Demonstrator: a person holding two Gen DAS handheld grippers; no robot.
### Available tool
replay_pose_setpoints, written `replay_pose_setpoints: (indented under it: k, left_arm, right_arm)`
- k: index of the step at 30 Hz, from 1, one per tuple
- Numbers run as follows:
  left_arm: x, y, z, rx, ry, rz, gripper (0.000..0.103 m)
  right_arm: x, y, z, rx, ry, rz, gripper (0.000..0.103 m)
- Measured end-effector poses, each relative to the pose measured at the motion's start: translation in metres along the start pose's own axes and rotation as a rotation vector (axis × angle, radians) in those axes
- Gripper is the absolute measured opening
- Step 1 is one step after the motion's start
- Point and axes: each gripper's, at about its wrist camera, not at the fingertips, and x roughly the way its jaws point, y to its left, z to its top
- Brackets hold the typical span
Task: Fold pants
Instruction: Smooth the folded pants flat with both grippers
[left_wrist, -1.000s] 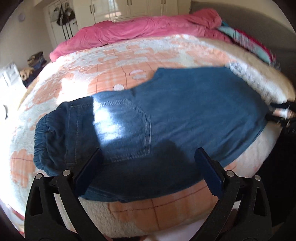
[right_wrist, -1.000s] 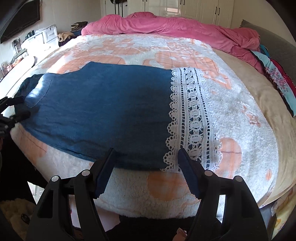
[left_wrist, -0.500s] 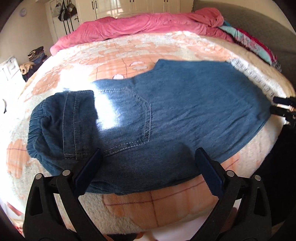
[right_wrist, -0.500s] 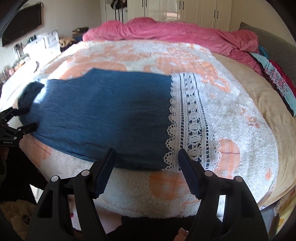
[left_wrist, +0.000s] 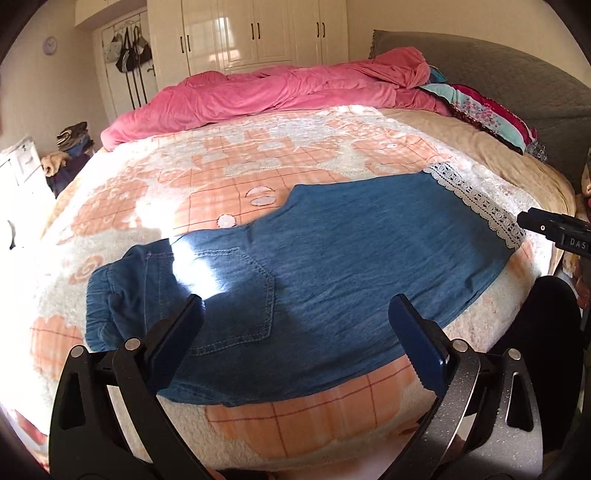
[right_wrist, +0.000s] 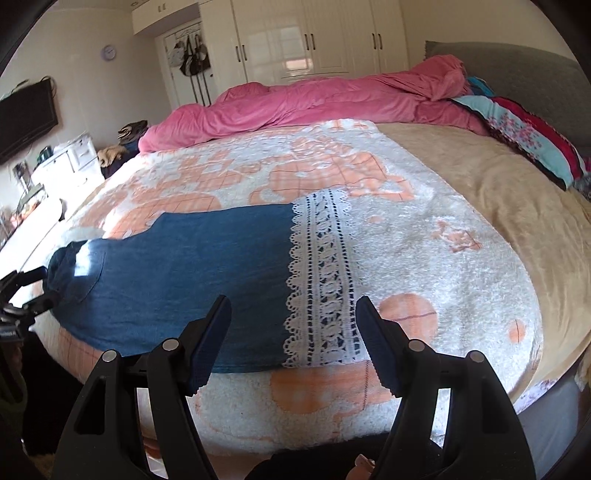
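Beyond the pants (left_wrist: 332, 266), a pink duvet (left_wrist: 280, 92), well apart.

"DAS", perhaps cut off, on right gripper (left_wrist: 554, 230)

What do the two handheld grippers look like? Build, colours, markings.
Both match. The left gripper and right gripper each have black triangular-cutout arms with silver rivets and dark blue fingers with toothed lower edges. In the left wrist view, the right gripper's black body shows white lettering, only partly legible.
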Motion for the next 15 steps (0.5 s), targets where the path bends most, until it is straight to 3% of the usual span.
replay_pose_setpoints:
  k: [7, 15]
  left_arm:
    - [0.01, -0.017, 0.019, 0.005, 0.008, -0.081, 0.094]
    - [0.04, -0.043, 0.059, 0.015, 0.034, -0.169, 0.094]
  right_arm:
    - [0.002, -0.02, -0.003, 0.101, 0.005, -0.043, 0.068]
    - [0.009, -0.035, -0.006, 0.188, 0.03, -0.019, 0.068]
